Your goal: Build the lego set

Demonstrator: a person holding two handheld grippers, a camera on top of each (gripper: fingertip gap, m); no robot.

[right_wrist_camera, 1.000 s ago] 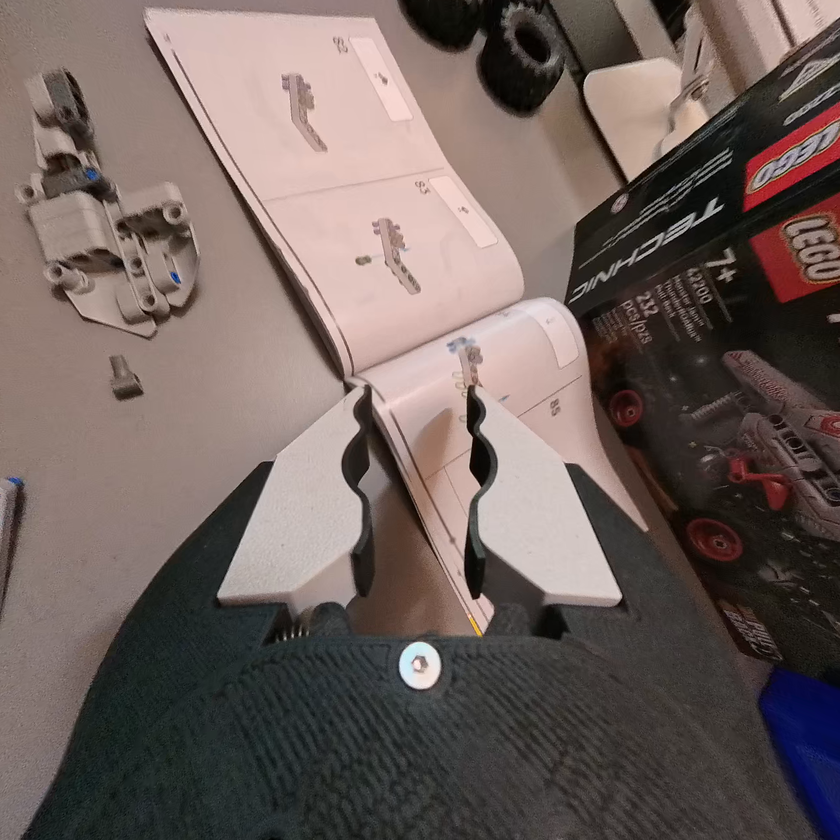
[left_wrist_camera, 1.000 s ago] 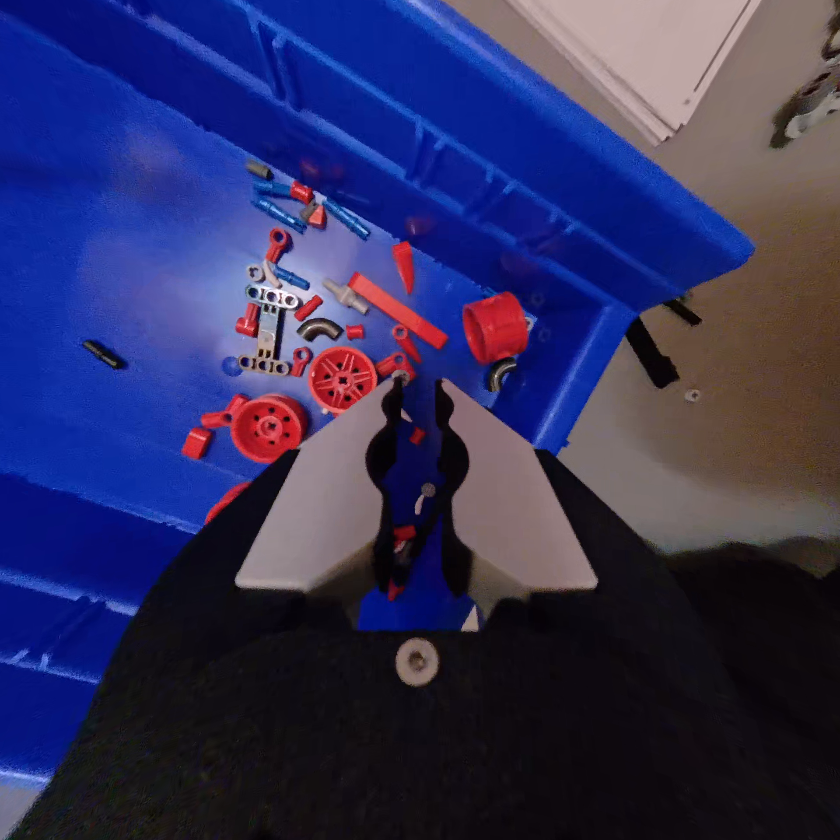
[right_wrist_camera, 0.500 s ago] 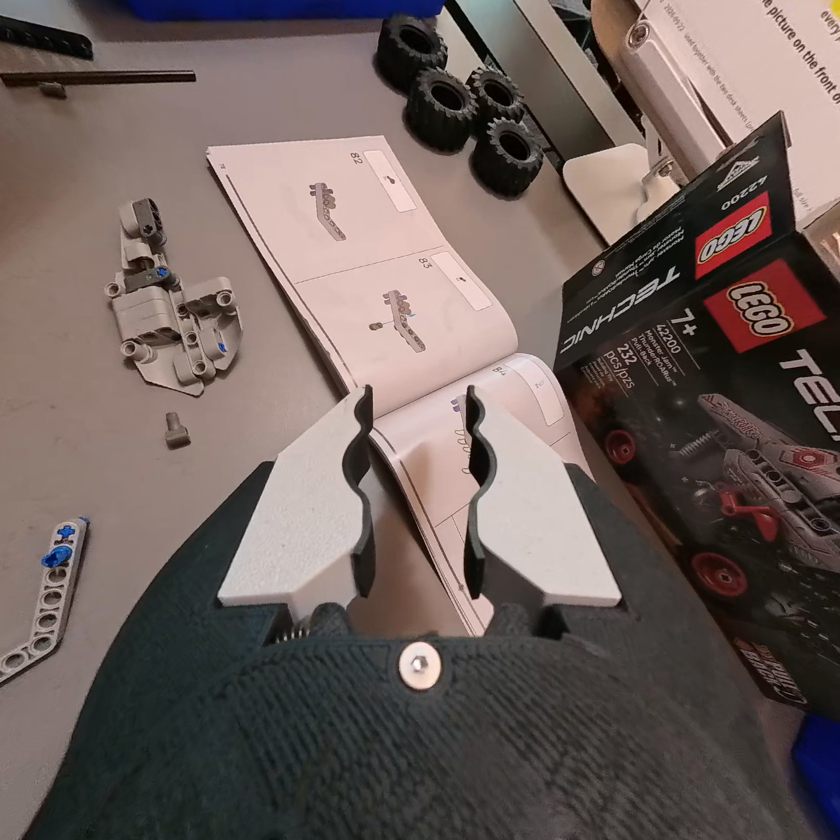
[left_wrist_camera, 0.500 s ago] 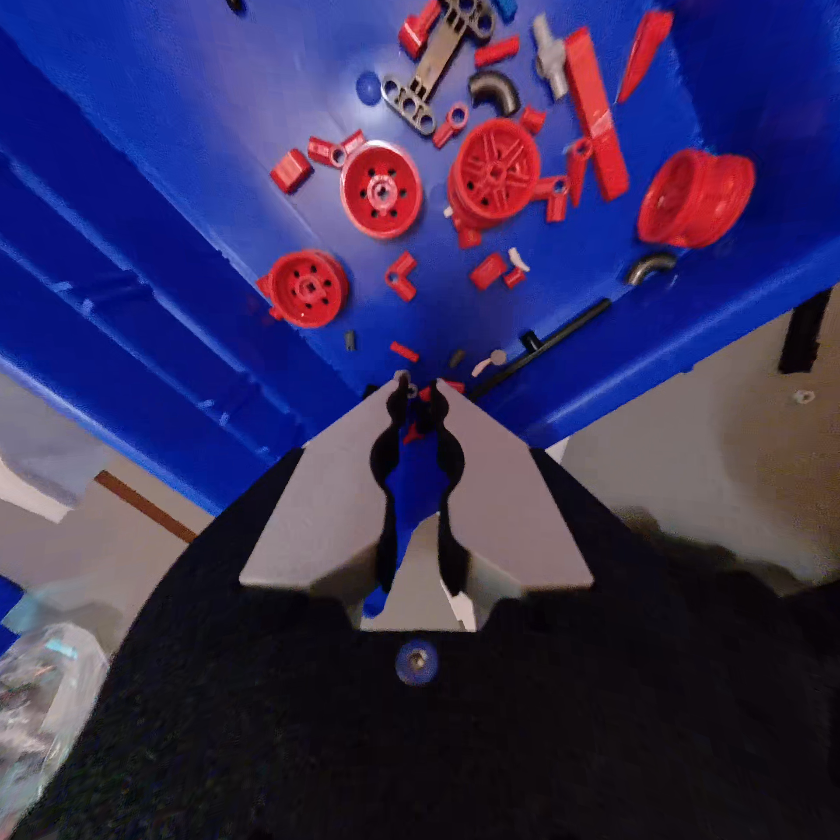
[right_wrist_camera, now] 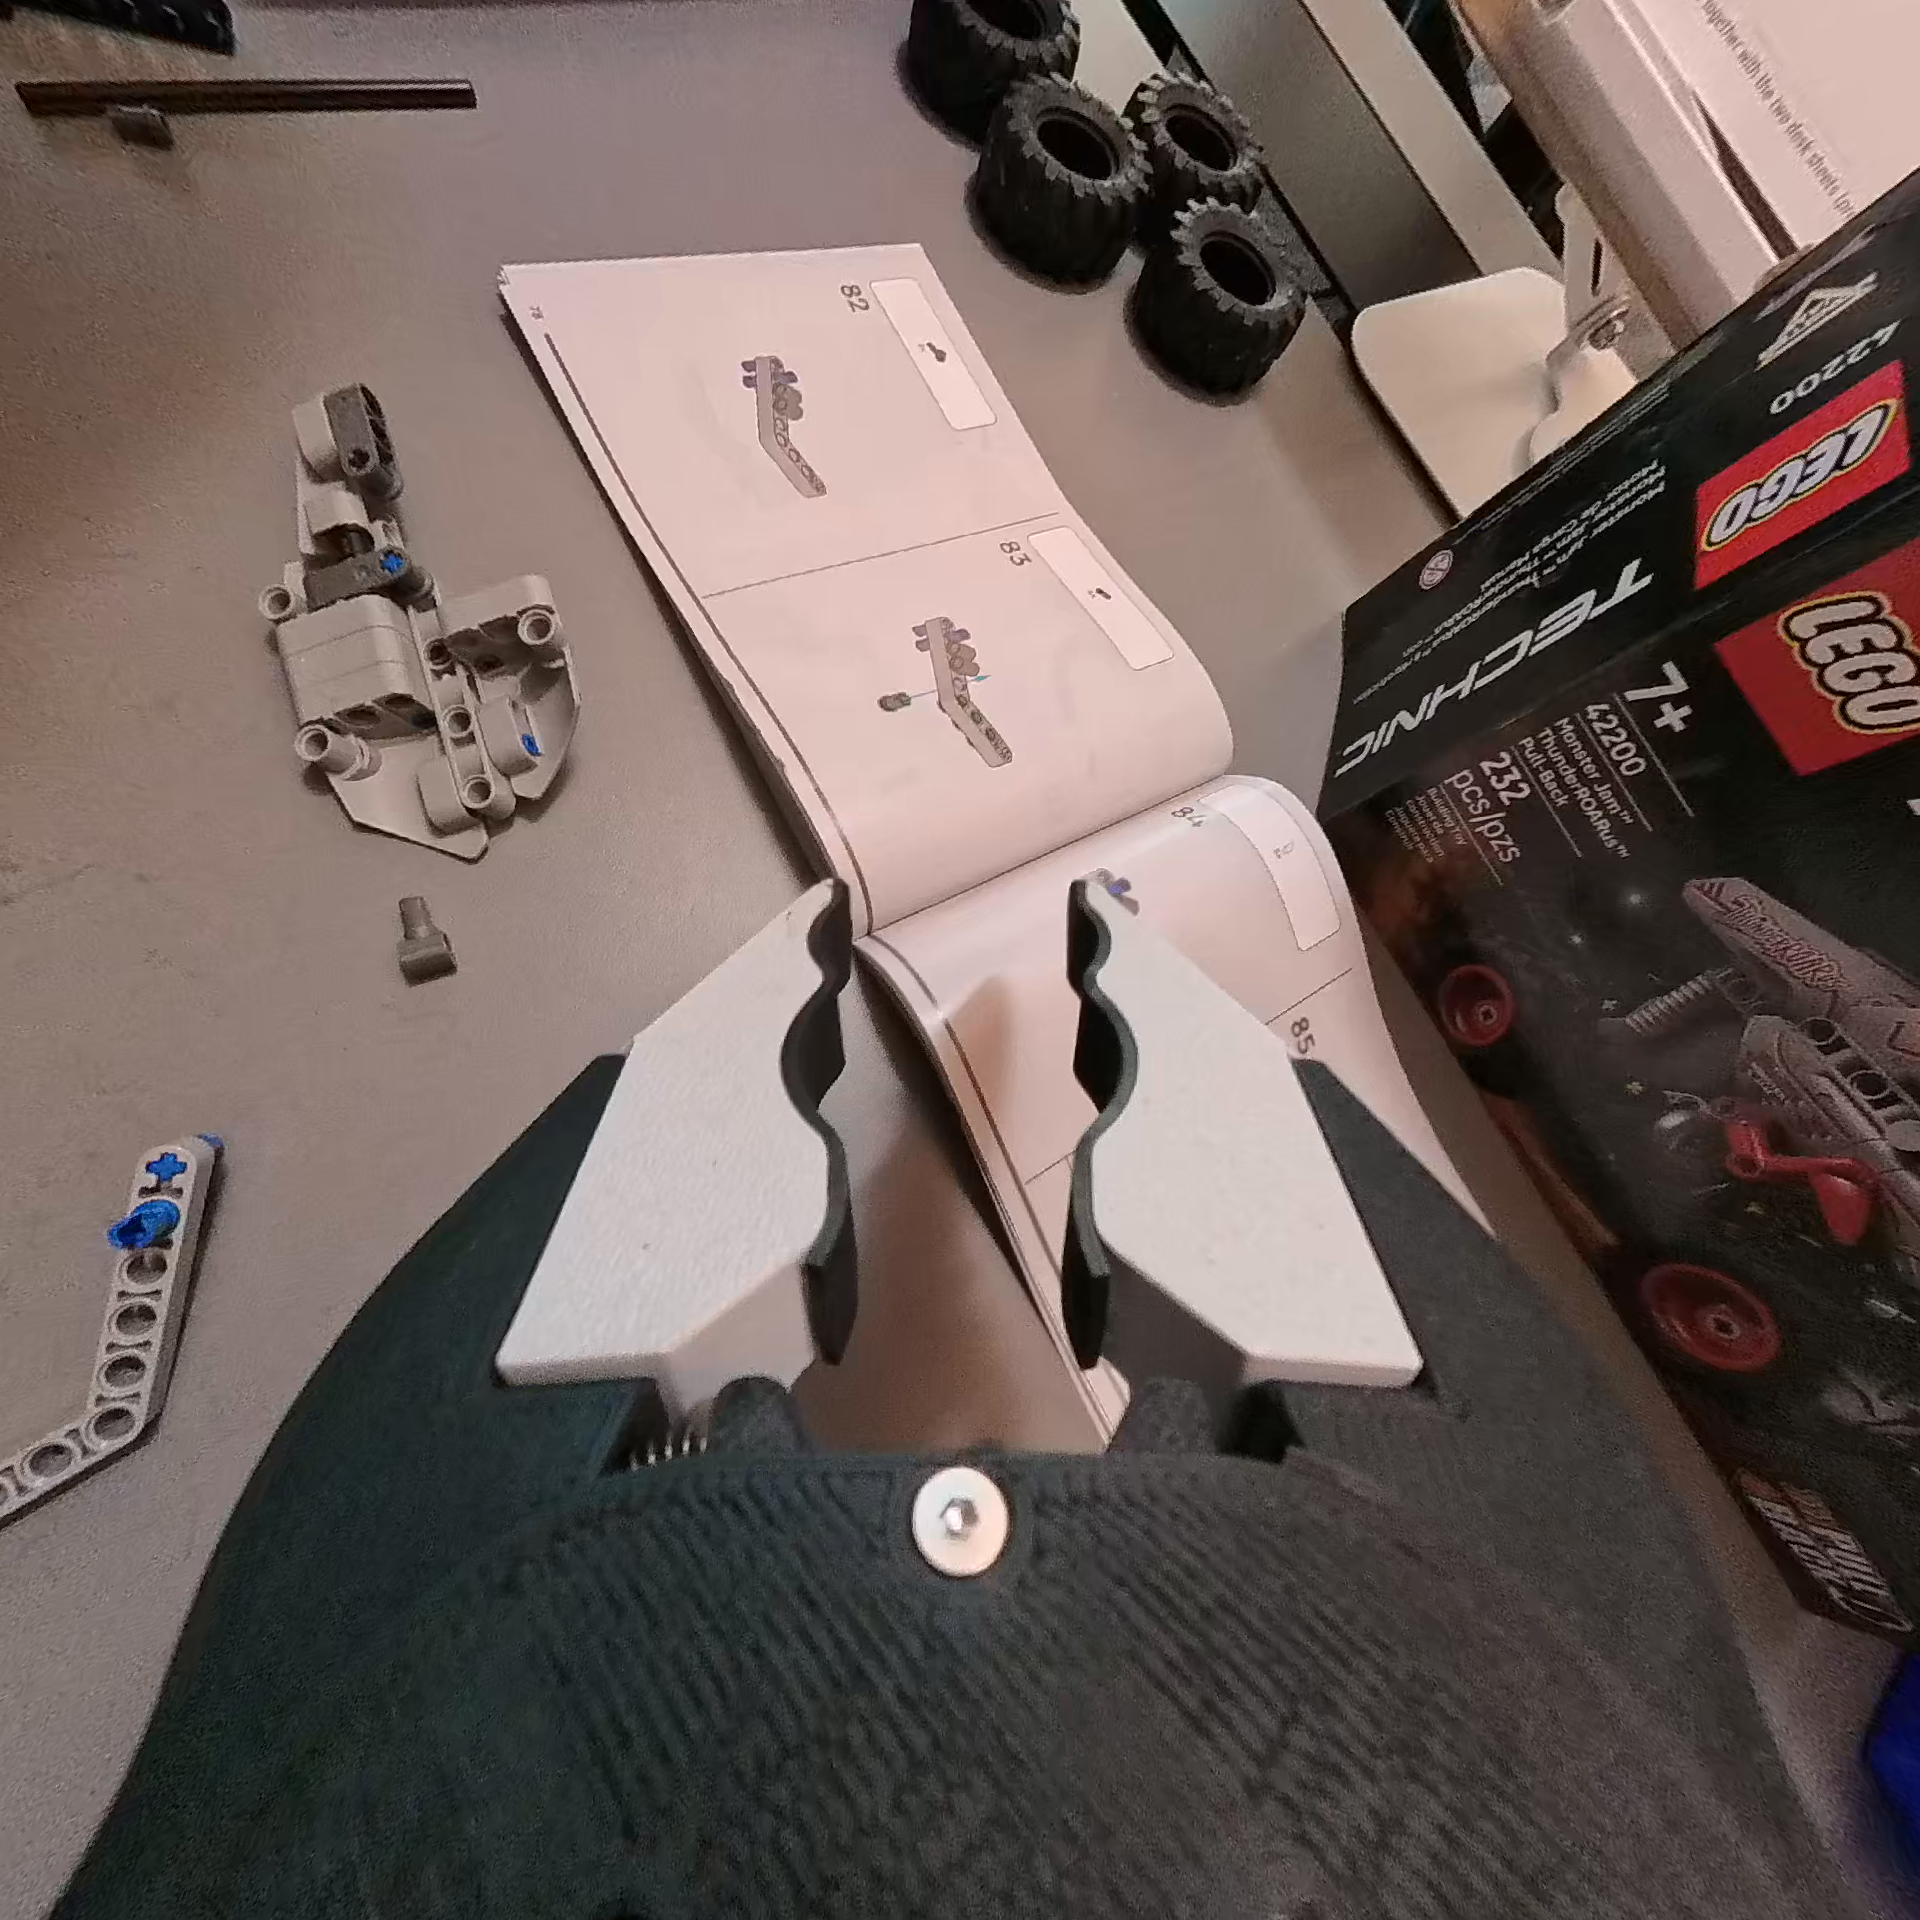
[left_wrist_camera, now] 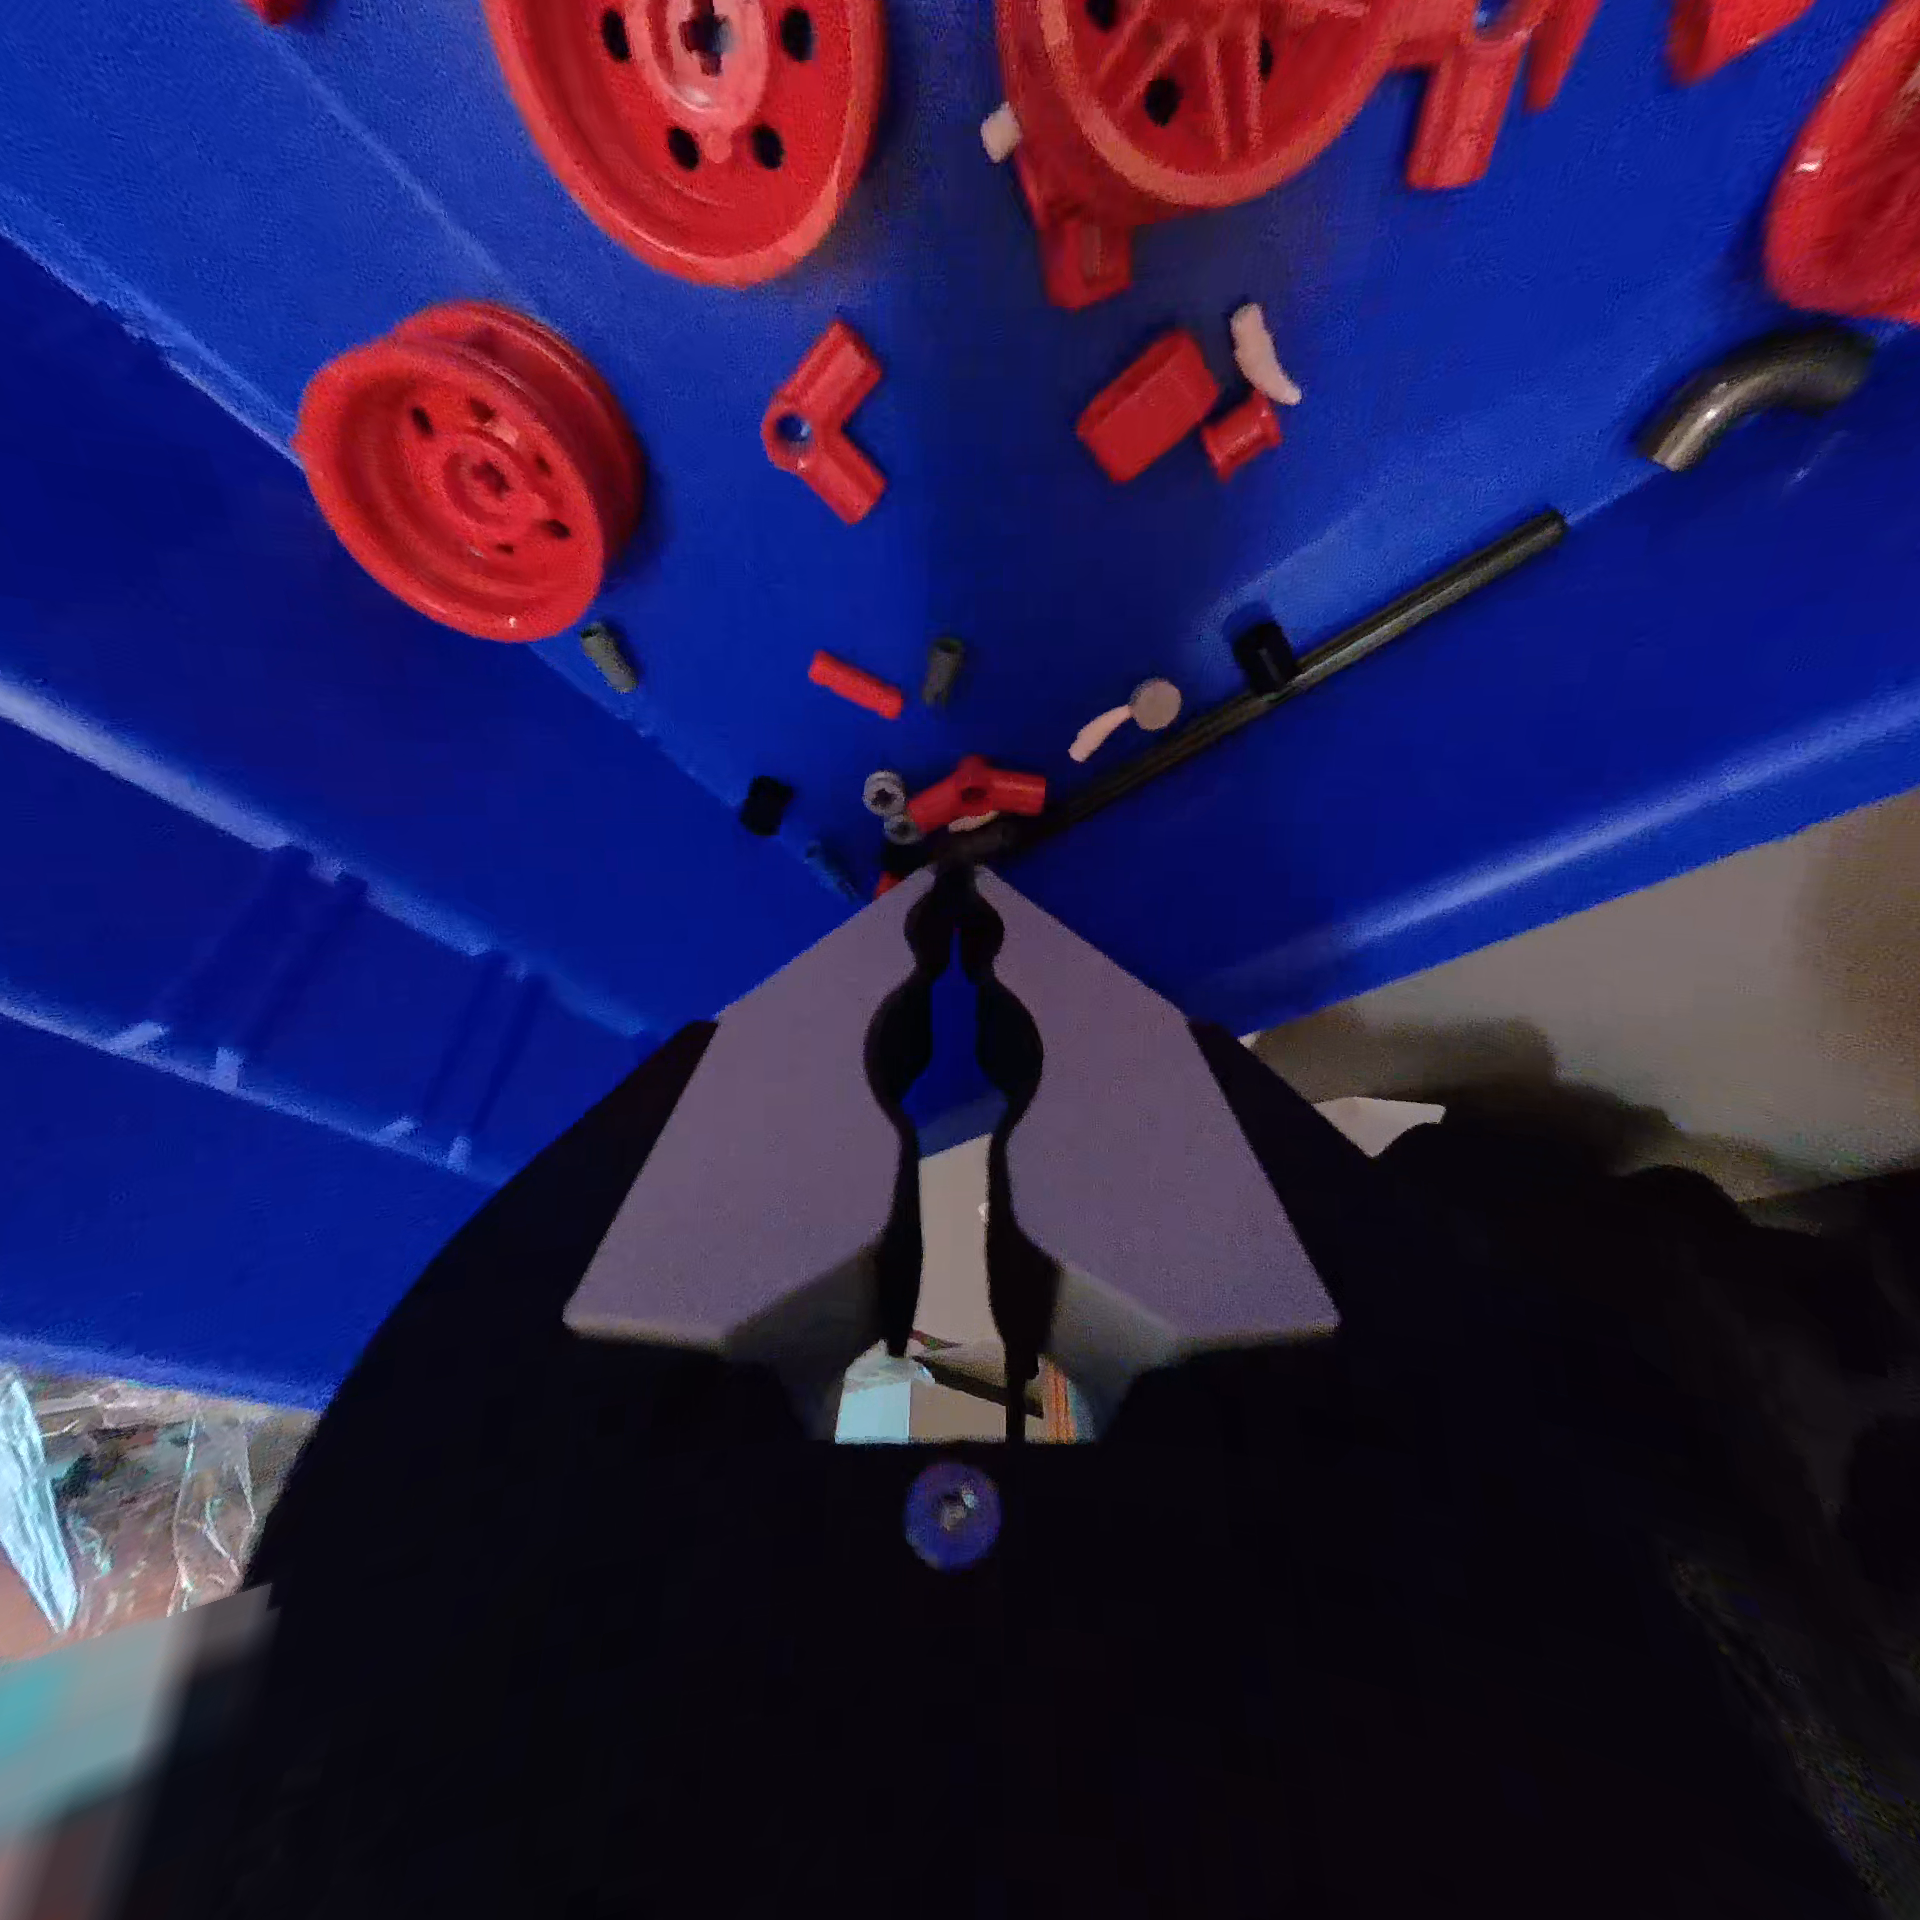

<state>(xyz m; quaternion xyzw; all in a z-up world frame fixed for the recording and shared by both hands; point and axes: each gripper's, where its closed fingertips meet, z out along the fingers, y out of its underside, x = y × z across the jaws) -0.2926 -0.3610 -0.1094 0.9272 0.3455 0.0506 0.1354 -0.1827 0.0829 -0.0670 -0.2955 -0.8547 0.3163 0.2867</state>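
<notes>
My left gripper [left_wrist_camera: 951, 881] reaches into a corner of the blue bin [left_wrist_camera: 312, 1039]. Its jaws are closed at the tips on a small black piece [left_wrist_camera: 966, 847], right beside a red connector [left_wrist_camera: 977, 795] and a long black axle [left_wrist_camera: 1351, 649]. Red wheels [left_wrist_camera: 462, 473] and small red parts lie further in. My right gripper [right_wrist_camera: 961, 899] is open and empty above the open instruction booklet [right_wrist_camera: 831, 520]. A grey part-built assembly [right_wrist_camera: 416, 665], a small grey pin [right_wrist_camera: 421, 940] and a bent grey beam with blue pins [right_wrist_camera: 120, 1330] lie on the table to its left.
Several black tyres [right_wrist_camera: 1132, 156] stand behind the booklet. The set's box [right_wrist_camera: 1662, 831] stands upright at the right. A black axle [right_wrist_camera: 249, 96] lies at the far left. Clear plastic bags [left_wrist_camera: 104, 1486] lie outside the bin at lower left. The grippers' ends are close to 45 centimetres from one another. The long black axle [left_wrist_camera: 1351, 649] is about 7 centimetres from my left fingertips and 40 centimetres from my right. The small grey pin [right_wrist_camera: 421, 940] lies around 9 centimetres away from my right fingertips.
My left gripper has moved down into the bin's corner and its jaws have closed at the tips. My right gripper has pulled back from the booklet and stayed open.
</notes>
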